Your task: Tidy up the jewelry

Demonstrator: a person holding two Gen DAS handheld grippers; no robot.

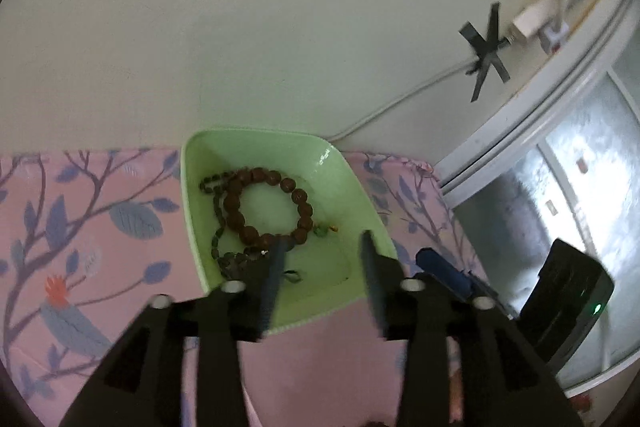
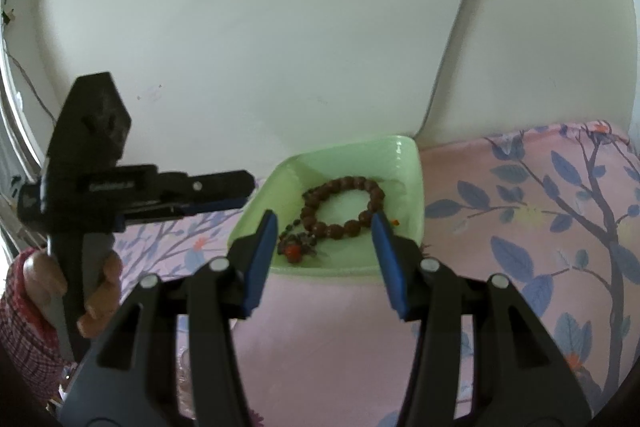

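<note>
A pale green tray (image 1: pixel 188 187) (image 2: pixel 418 187) rests on a pink floral cloth against the wall. Inside it lie a bracelet of large brown beads (image 1: pixel 268 179) (image 2: pixel 344 183) and a darker strand of small beads (image 1: pixel 218 211) (image 2: pixel 292 227) with a red bead (image 2: pixel 294 251). My left gripper (image 1: pixel 324 237) hovers open over the tray's near half, with nothing pinched between its fingers. In the right wrist view it (image 2: pixel 244 187) comes in from the left, held by a hand (image 2: pixel 100 279). My right gripper (image 2: pixel 324 215) stands open just before the tray's near rim, holding nothing.
The pink floral cloth (image 1: pixel 80 227) (image 2: pixel 520 207) covers the surface. A white wall stands right behind the tray, with a cable (image 1: pixel 400 103) taped to it by black tape (image 1: pixel 486 51). A window frame (image 1: pixel 540 107) and a black device with a green light (image 1: pixel 572 291) are at the right.
</note>
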